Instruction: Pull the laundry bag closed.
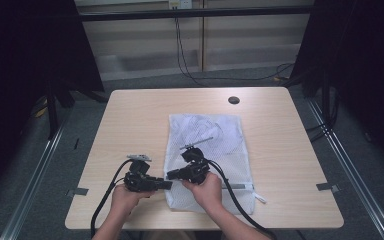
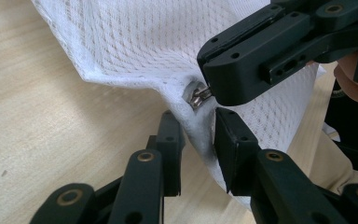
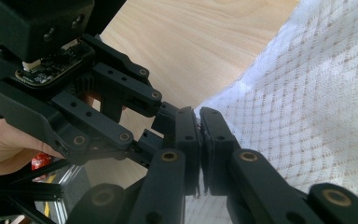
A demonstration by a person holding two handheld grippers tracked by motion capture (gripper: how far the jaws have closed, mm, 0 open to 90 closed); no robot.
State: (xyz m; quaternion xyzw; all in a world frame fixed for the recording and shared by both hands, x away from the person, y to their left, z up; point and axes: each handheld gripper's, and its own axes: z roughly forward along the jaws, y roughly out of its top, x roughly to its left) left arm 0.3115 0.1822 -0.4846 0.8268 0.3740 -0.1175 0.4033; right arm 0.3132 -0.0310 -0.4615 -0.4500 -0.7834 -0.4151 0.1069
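— Mesh first: what is the bag made of, and where is it?

— I see one white laundry bag (image 1: 205, 150) of open diamond-weave netting, soft and rumpled, lying flat on the pale wood-grain desk (image 1: 130, 120), right of centre and towards my edge. A zip runs along its near end, with a small white tag at the right.

— How many grippers are on it?

— Two, both black hard plastic with brass-coloured pivot pins. My left gripper (image 2: 196, 140) sits at the bag's near left corner; its fingers (image 2: 170, 140) stand narrowly apart with a fold of the padded white hem between them, and I cannot tell whether they press it. My right gripper (image 3: 199, 140) has its fingers closed flat together on the zipper pull (image 2: 196, 95).

— Does each camera show you that?

— No. The left gripper view gives me the one small metal pull, silvery and rounded, with the tip of the right gripper on it. The right gripper view hides the pull behind its own fingers but shows the left gripper's linkage and circuit board. The high view adds one dark round cap (image 1: 233, 100) near the desk's far edge.
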